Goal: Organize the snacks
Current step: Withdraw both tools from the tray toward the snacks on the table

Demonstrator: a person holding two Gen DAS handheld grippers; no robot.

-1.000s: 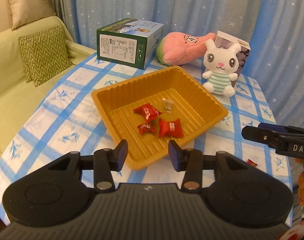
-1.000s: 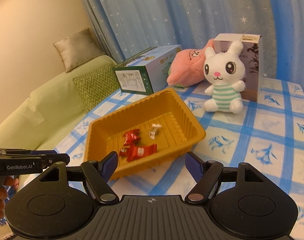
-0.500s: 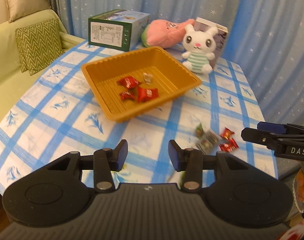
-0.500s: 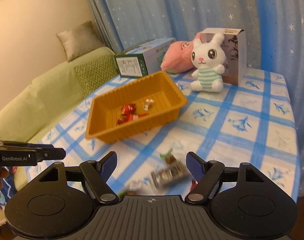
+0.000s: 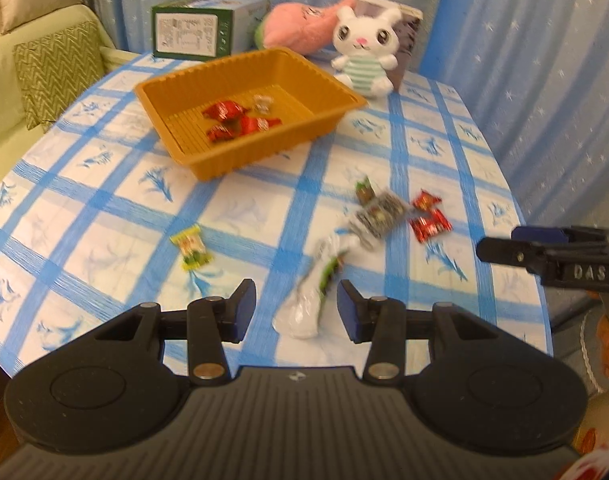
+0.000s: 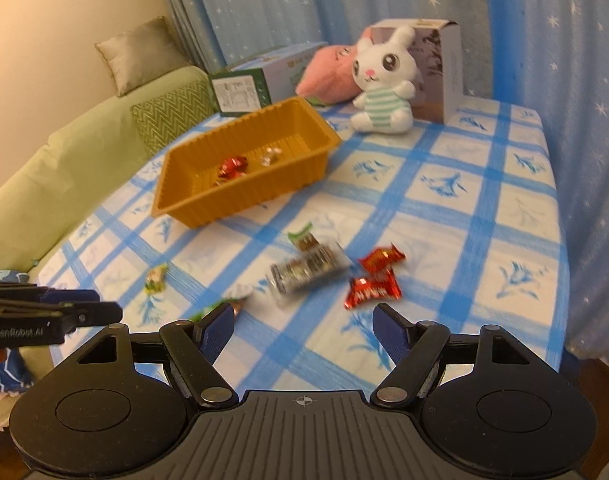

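The table [image 5: 104,208] carries an orange tray [image 5: 264,148] with a few red candies inside. Loose snacks [image 6: 308,272] lie near the front edge. The left gripper [image 5: 296,310] hovers low over a white packet [image 5: 308,300], jaws apart, empty. The right gripper [image 6: 304,326] hovers level, spread wide, empty.

A white plush rabbit [image 5: 364,54] sits before a green box [image 5: 200,32] and pink plush [image 5: 296,26].
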